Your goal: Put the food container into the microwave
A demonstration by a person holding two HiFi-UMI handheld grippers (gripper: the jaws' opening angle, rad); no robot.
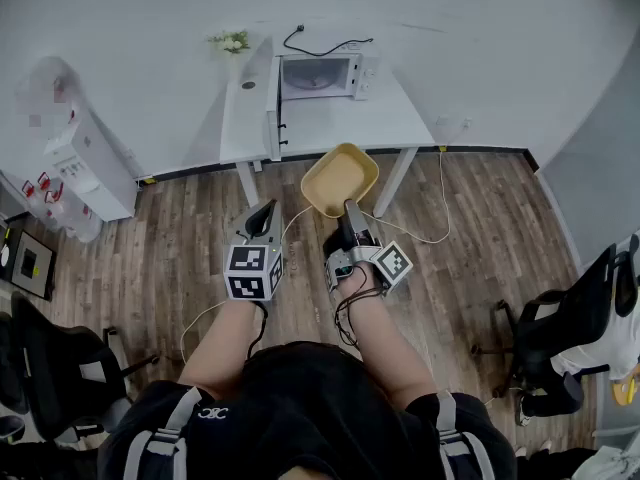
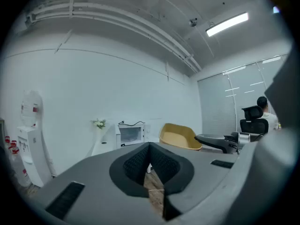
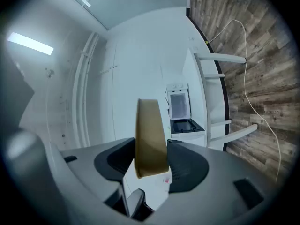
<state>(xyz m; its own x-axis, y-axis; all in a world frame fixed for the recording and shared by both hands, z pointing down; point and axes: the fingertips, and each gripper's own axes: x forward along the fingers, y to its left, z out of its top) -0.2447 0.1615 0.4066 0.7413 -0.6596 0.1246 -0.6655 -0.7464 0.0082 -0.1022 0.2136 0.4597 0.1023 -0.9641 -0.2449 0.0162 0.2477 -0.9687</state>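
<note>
Pinching the rim of the yellow food container [image 1: 338,176], the right gripper [image 1: 351,208] holds it in the air above the wooden floor [image 1: 150,258], on the near side of the white tabletop [image 1: 395,118]. The microwave [image 1: 320,75] stands there, door open. The left gripper [image 1: 263,211], jaws pressed together and empty, hangs to the container's left.

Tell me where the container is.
In the head view the container hangs mid-frame, clamped by its near rim in the right gripper, above the floor, just short of the table with the microwave.
</note>
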